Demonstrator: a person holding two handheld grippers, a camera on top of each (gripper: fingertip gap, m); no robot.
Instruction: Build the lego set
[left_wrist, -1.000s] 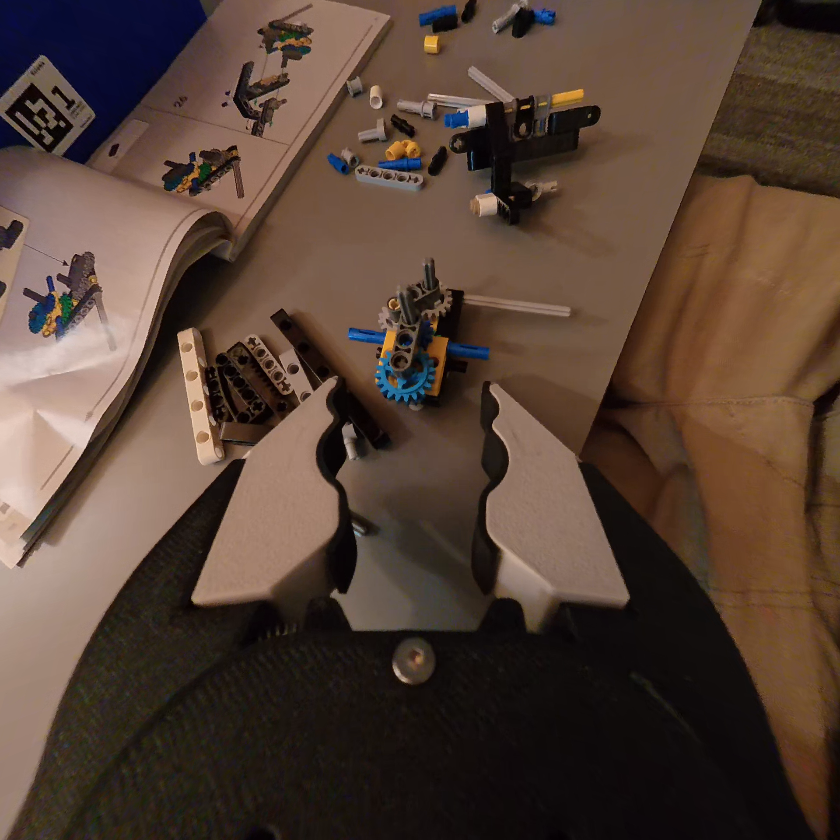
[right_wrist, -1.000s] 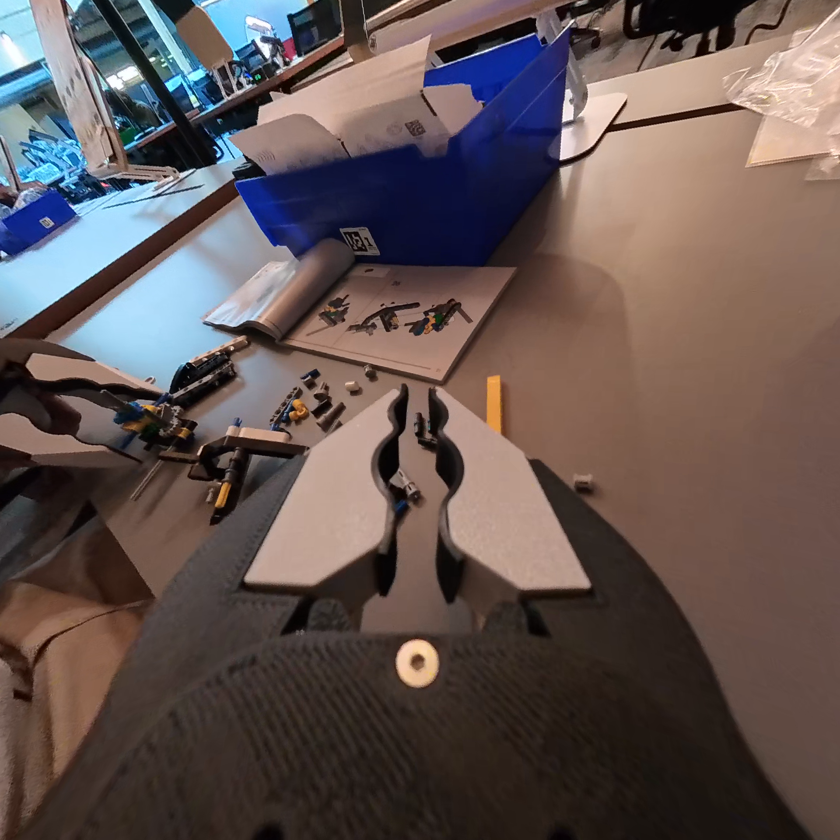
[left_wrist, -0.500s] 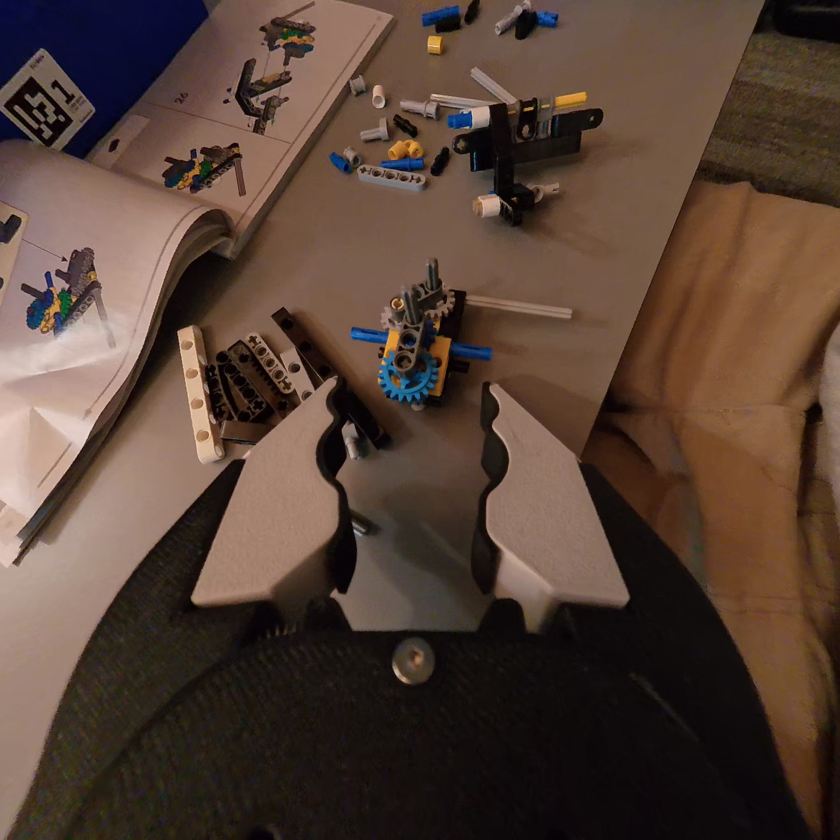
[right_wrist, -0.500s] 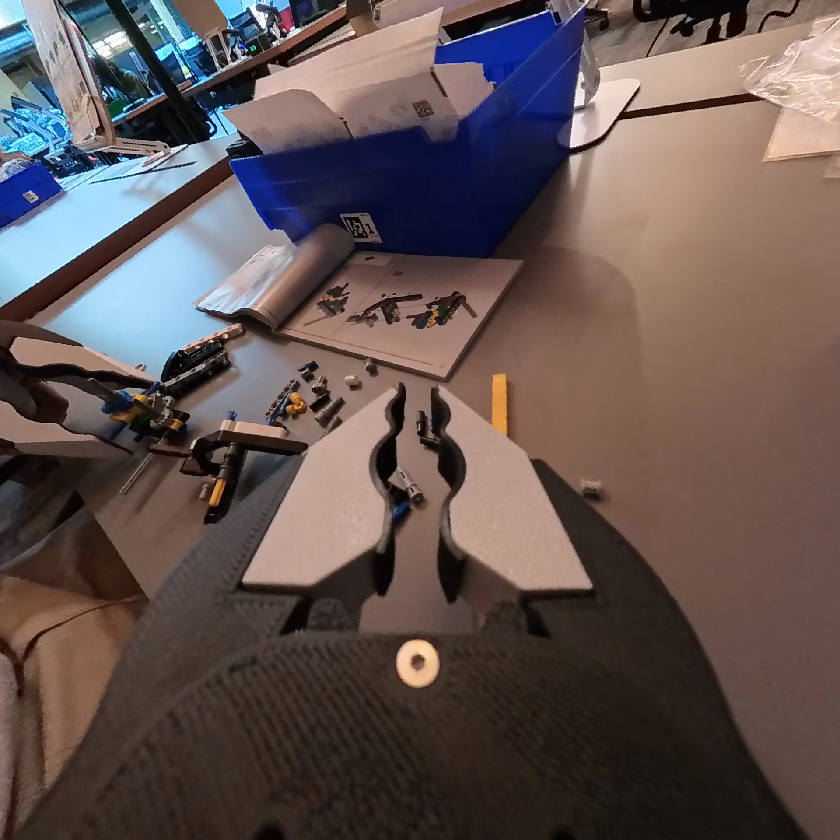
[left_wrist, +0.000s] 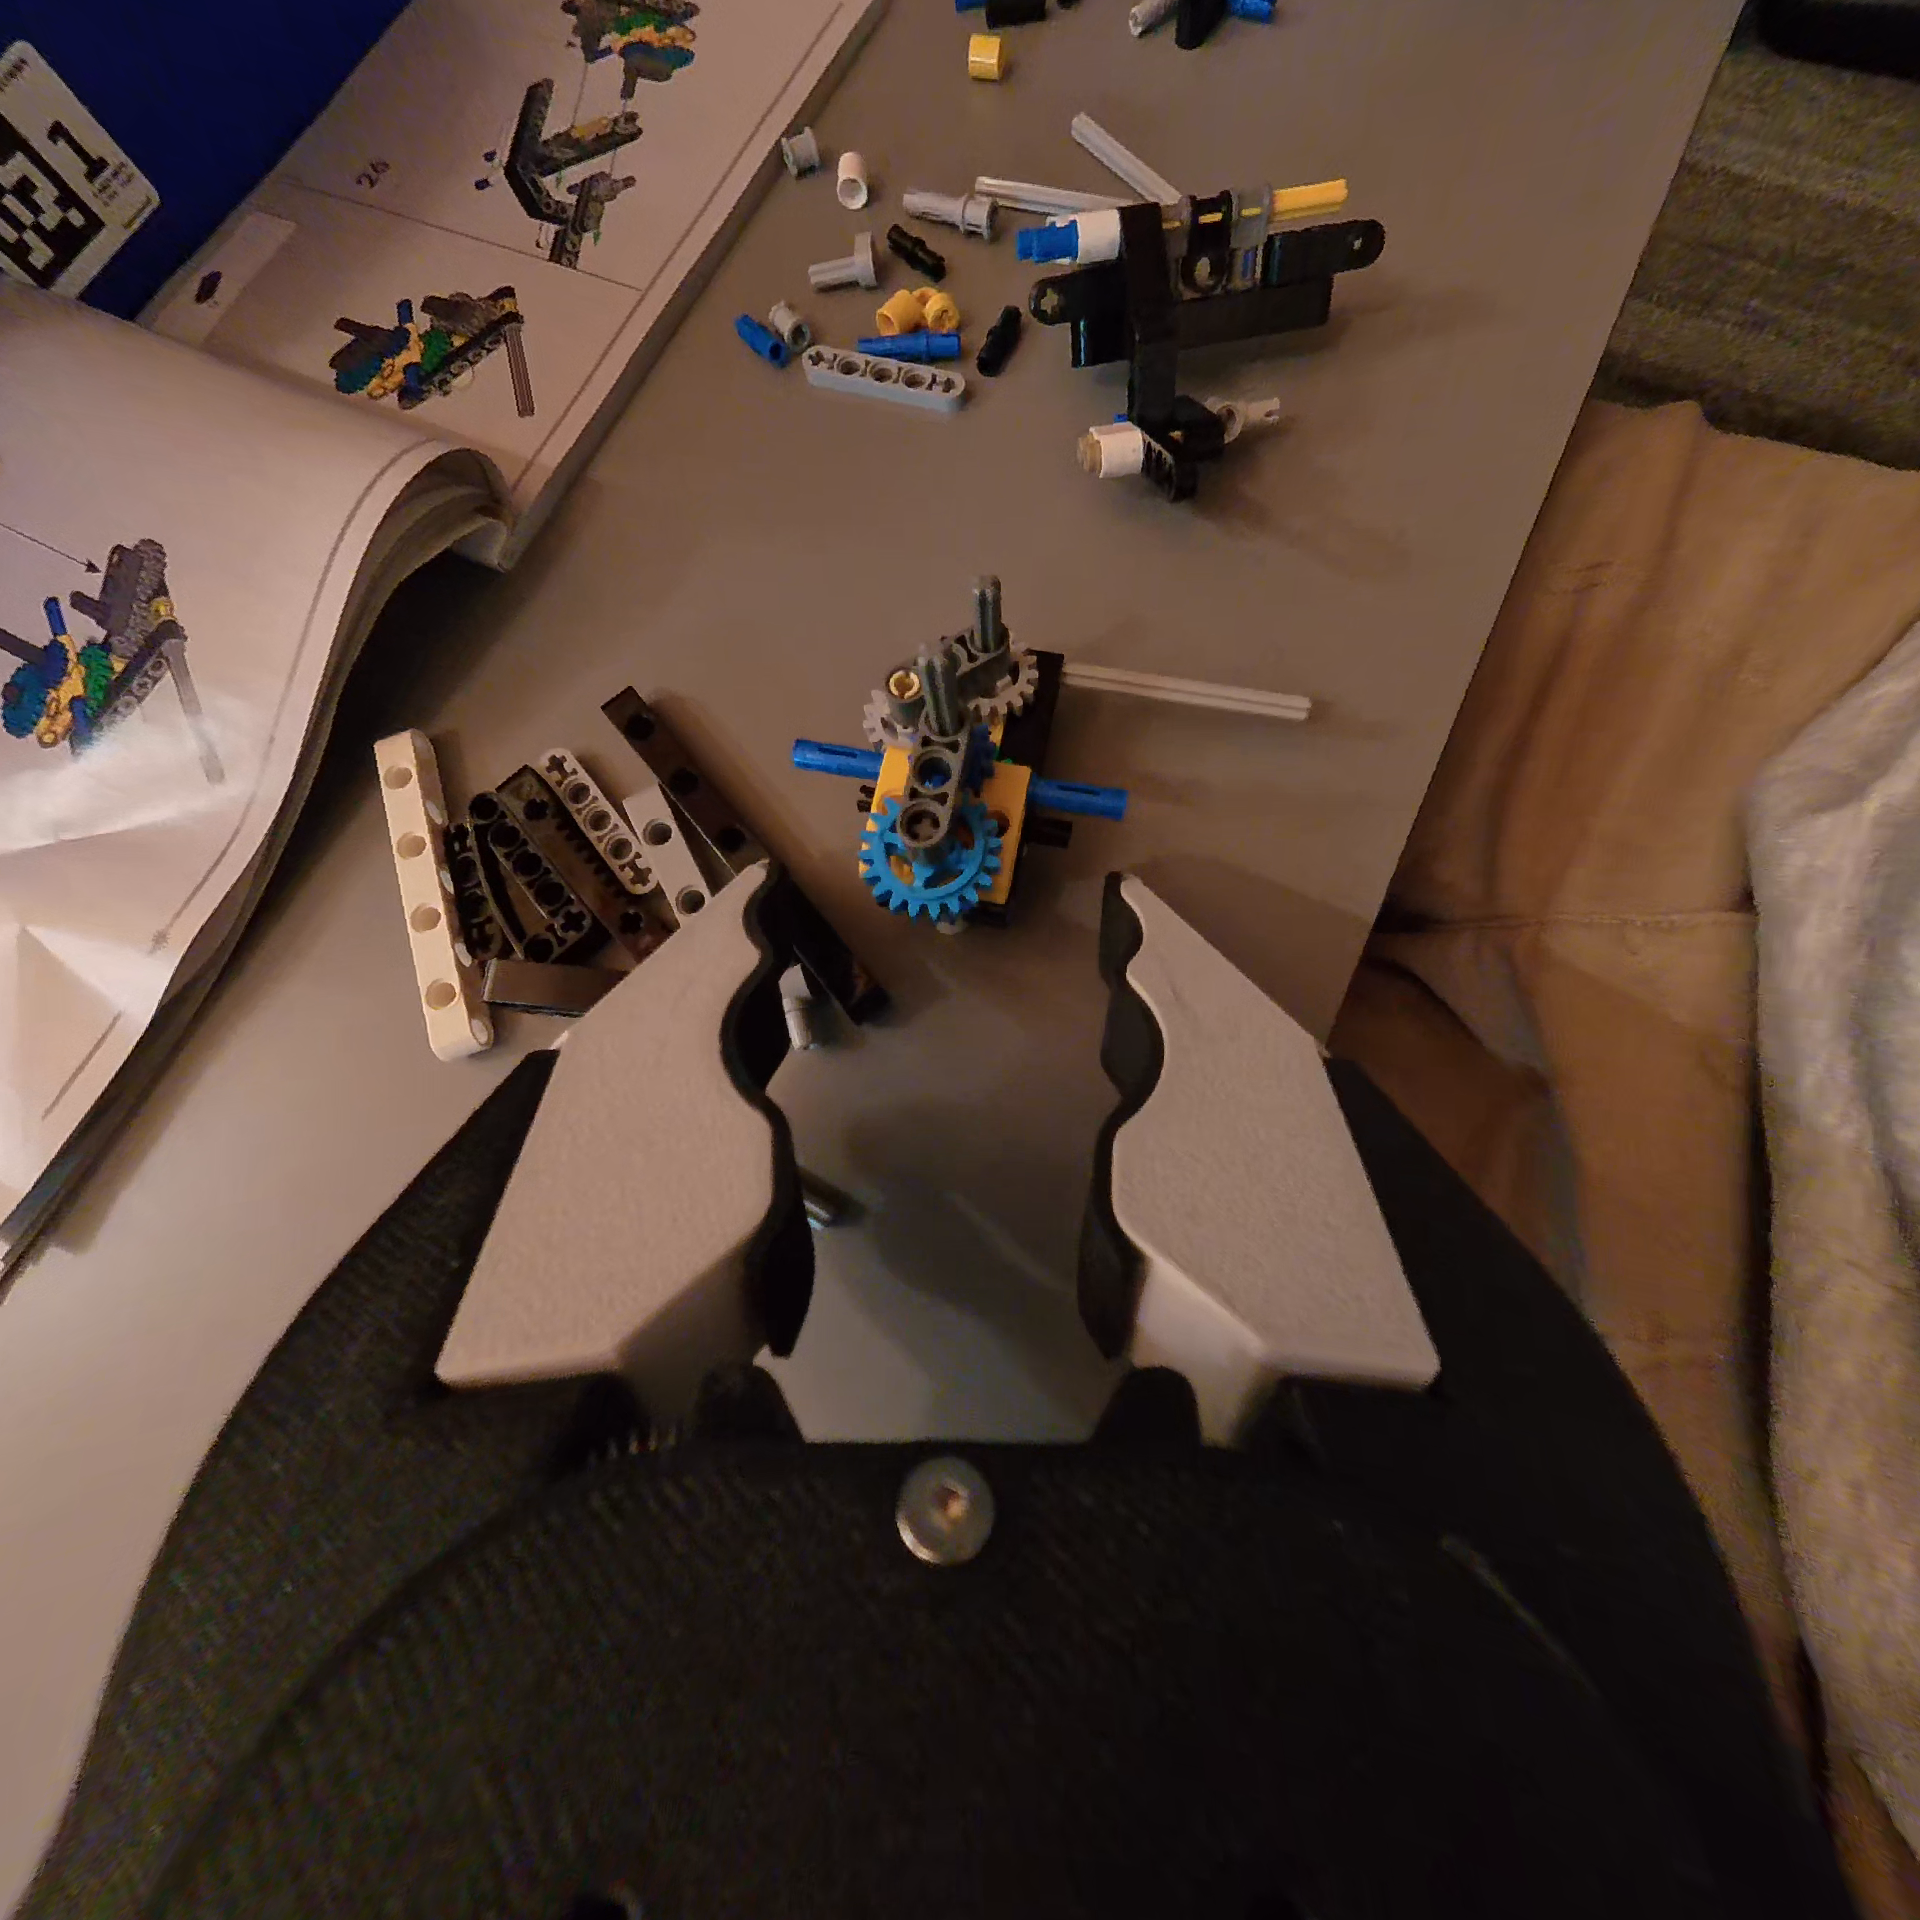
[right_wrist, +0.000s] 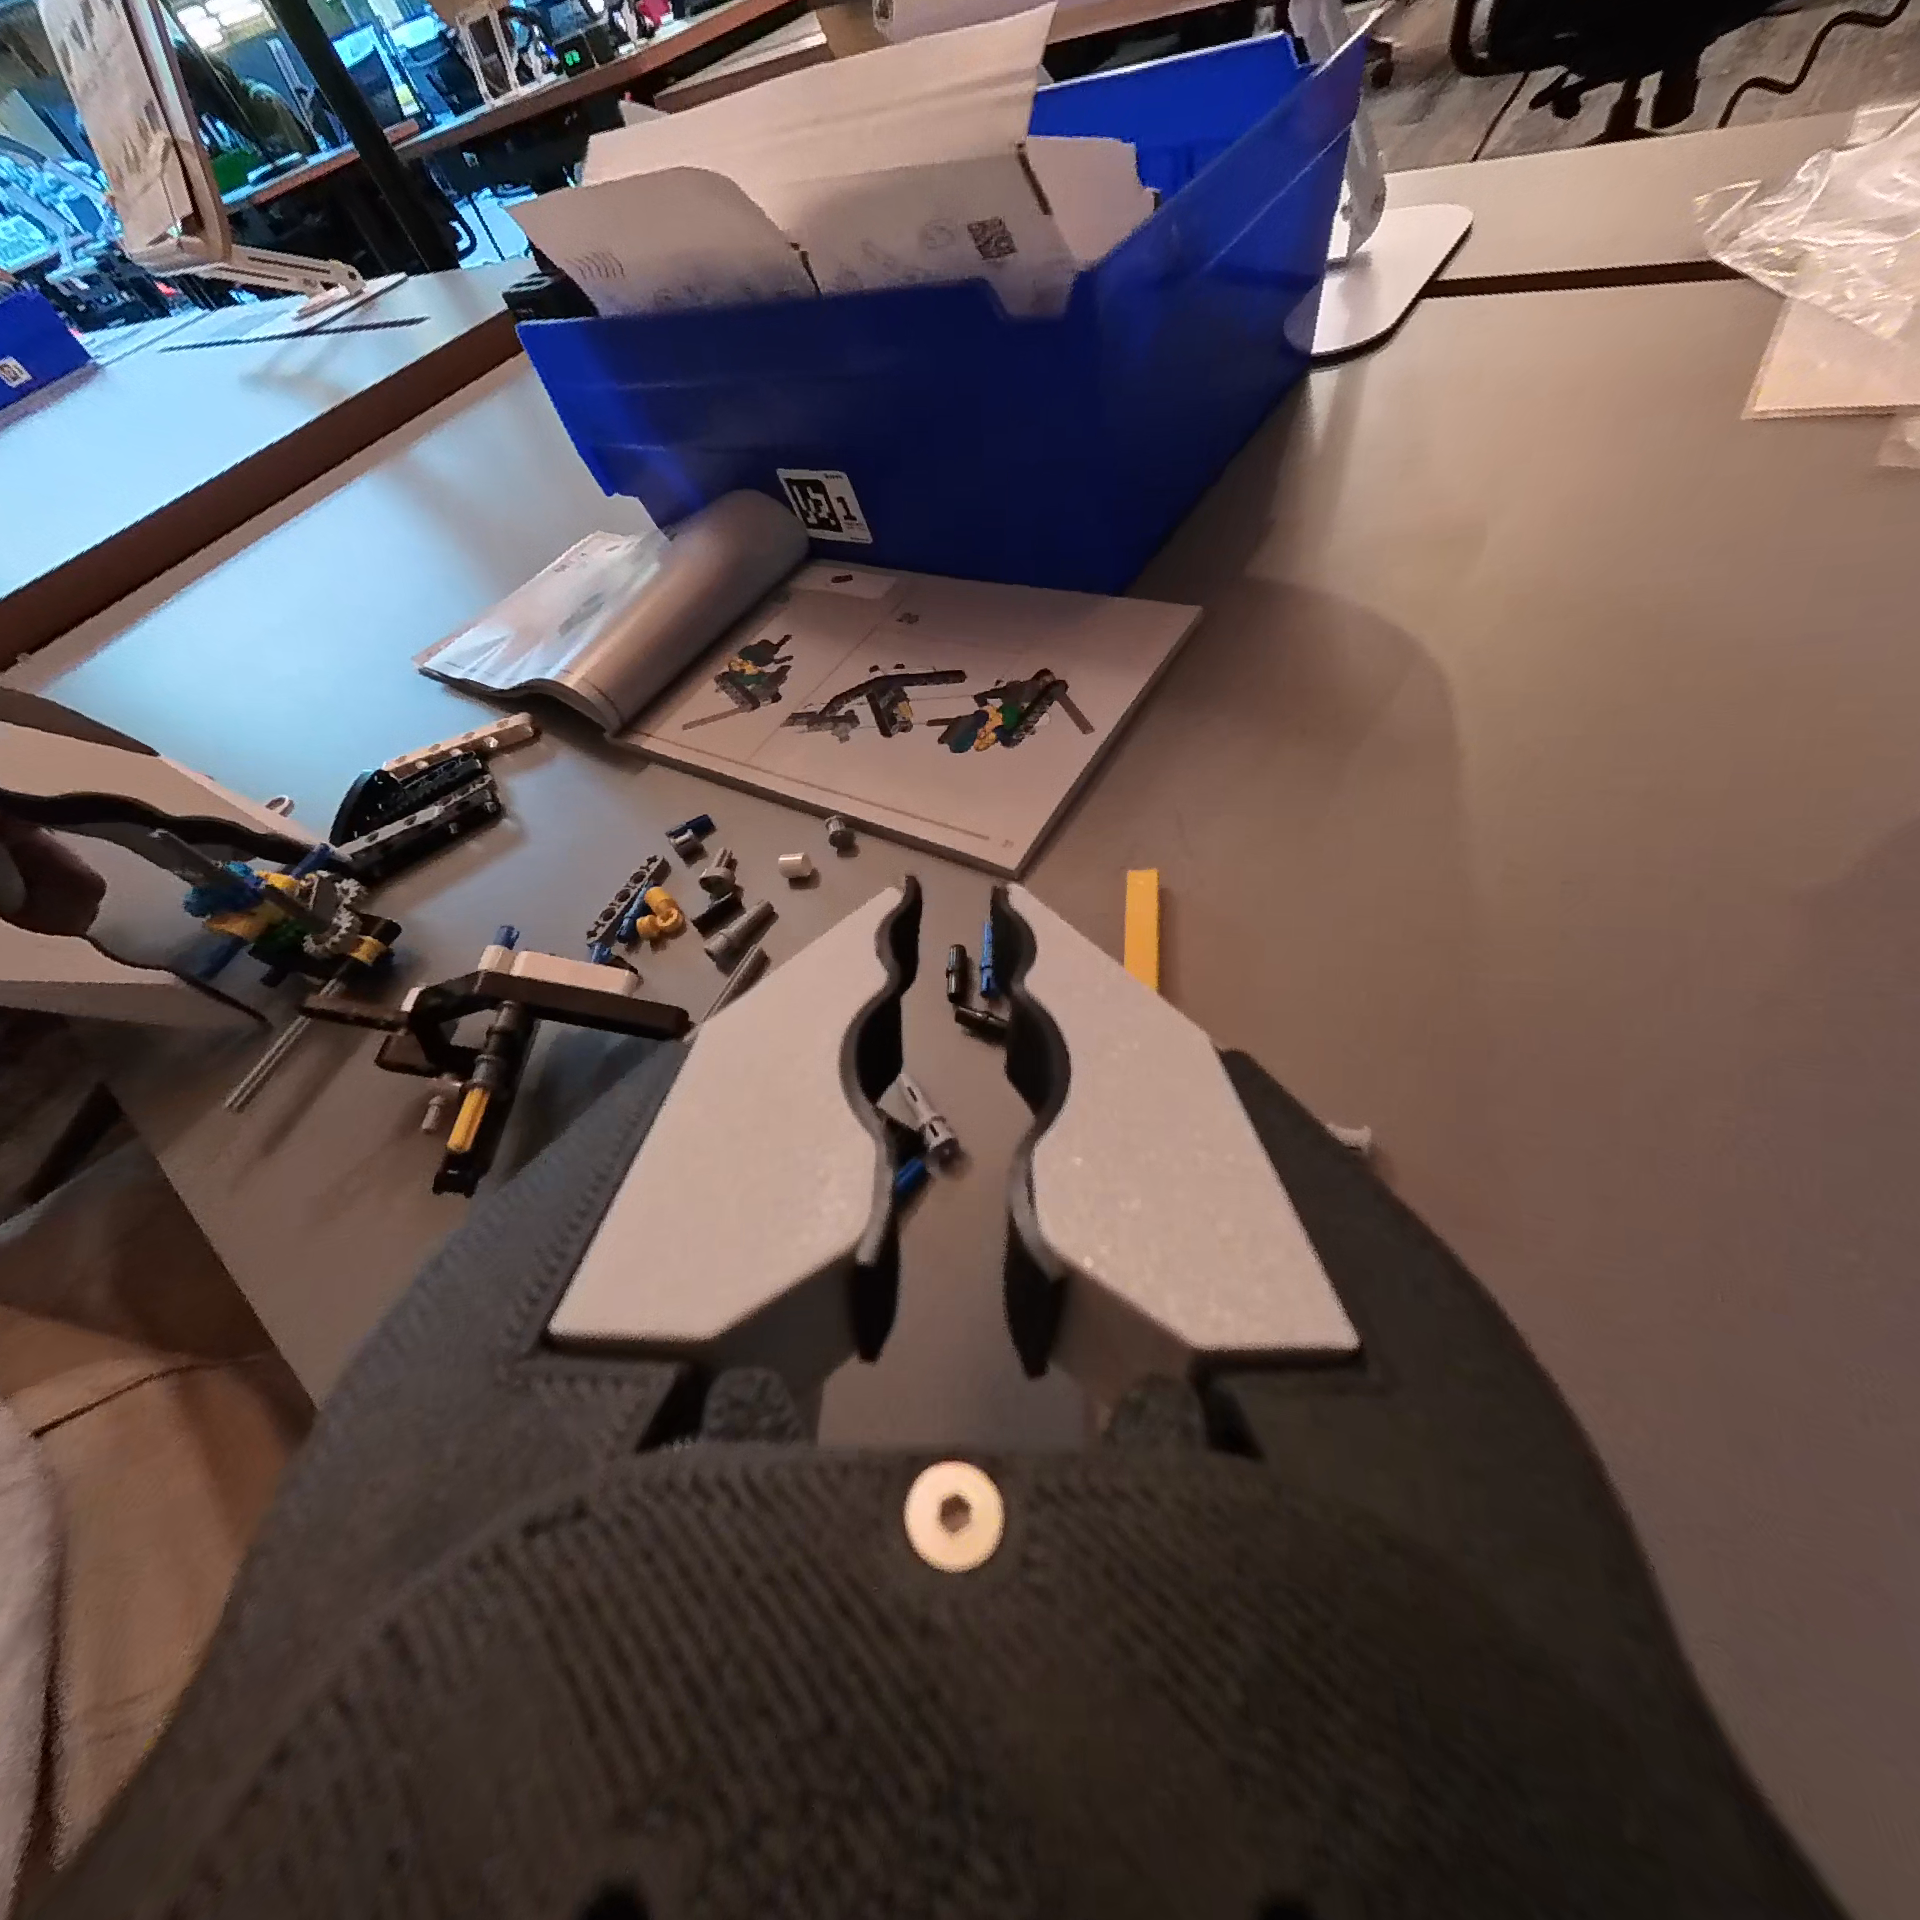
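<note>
Gear sub-assembly (left_wrist: 951, 790) sits near desk (left_wrist: 644, 582) front edge, just ahead of left gripper (left_wrist: 940, 904), fingers released w/ nothing held; right gripper (right_wrist: 954, 906) fingers parted, empty; light, rigid plastic but pins/axles prob. pop loose, so grab yellow frame, not gears.

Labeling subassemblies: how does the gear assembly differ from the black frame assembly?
The gear assembly is compact, yellow-cored, with a blue gear, grey gears and upright axles; the black frame assembly is flatter, wider and mostly black beams. The gear assembly sits just ahead of the open left claw; the frame lies farther off. Both rest ungrasped on the table.
</note>
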